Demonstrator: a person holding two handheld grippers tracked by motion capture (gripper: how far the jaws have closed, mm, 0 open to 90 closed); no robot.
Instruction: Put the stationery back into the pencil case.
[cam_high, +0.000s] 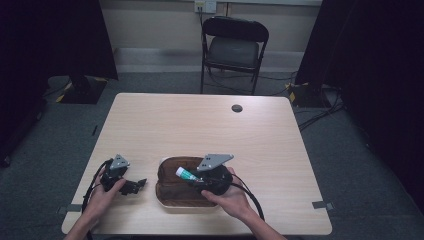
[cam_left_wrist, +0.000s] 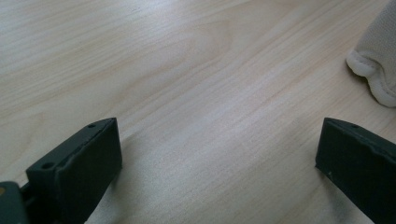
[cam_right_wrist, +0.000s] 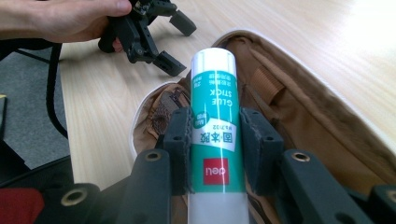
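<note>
Right gripper (cam_right_wrist: 215, 135) clamps a glue stick (cam_right_wrist: 214, 112) over the open pouch (cam_right_wrist: 299, 116)

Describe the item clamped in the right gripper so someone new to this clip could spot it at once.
On the wooden table, near its front edge, an open brown pouch lies flat. Just above it, the right gripper is shut on a glue stick: a teal-and-white tube with a red logo, the only brightly coloured thing there.
</note>
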